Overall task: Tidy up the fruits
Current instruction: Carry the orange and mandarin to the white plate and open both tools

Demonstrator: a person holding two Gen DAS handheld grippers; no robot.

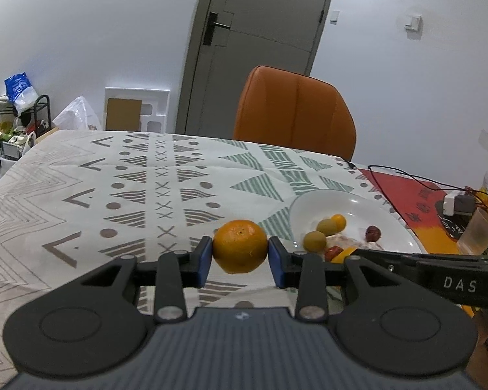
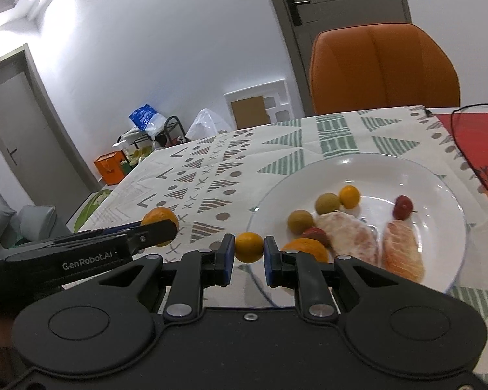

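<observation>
My left gripper point(image 1: 240, 256) is shut on an orange mandarin point(image 1: 240, 246), held above the patterned tablecloth, left of the white plate point(image 1: 403, 237). My right gripper point(image 2: 249, 253) is shut on a small orange kumquat point(image 2: 249, 247), held over the near left rim of the white plate point(image 2: 452, 208). On the plate lie two green olives point(image 2: 327, 203), another kumquat point(image 2: 349, 196), red jujubes point(image 2: 402, 207), peeled citrus segments point(image 2: 348, 237) and an orange fruit point(image 2: 305, 248). The left gripper and its mandarin point(image 2: 159, 219) show at the left of the right wrist view.
An orange chair point(image 1: 296, 112) stands at the table's far side. At the right, a red mat point(image 1: 416, 195) carries a black cable point(image 1: 406, 175), a charger point(image 1: 455, 203) and a clear cup point(image 1: 478, 234). Bags and a rack point(image 1: 19, 120) are on the floor beyond the table.
</observation>
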